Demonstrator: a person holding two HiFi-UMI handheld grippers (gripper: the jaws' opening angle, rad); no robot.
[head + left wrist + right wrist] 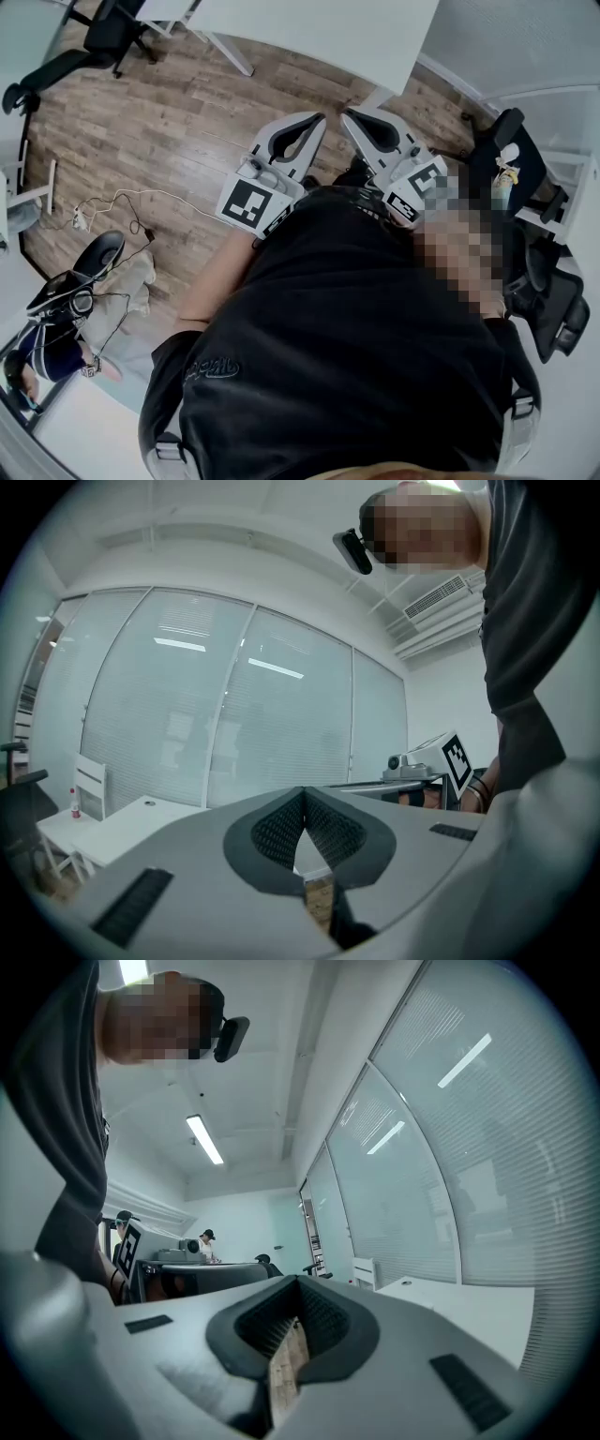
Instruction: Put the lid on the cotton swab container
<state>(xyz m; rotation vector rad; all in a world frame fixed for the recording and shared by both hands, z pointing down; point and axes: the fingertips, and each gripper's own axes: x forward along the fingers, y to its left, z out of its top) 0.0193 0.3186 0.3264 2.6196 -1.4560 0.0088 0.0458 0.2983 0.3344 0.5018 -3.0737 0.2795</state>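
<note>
No cotton swab container and no lid show in any view. The person holds both grippers close to the chest, pointing away from the body over the wooden floor. In the head view the left gripper (320,117) and the right gripper (346,113) lie side by side, tips nearly touching each other. Seen along its own jaws, the left gripper (303,792) is shut with nothing between the ribbed pads. The right gripper (298,1282) is likewise shut and empty. Each gripper's marker cube shows in the other's view.
A white table (319,33) stands ahead over the wooden floor (159,122). Office chairs sit at the far left (108,37) and at the right (553,300). Cables (112,202) trail on the floor. Another person (42,361) is at the lower left. Glass walls (216,714) surround the room.
</note>
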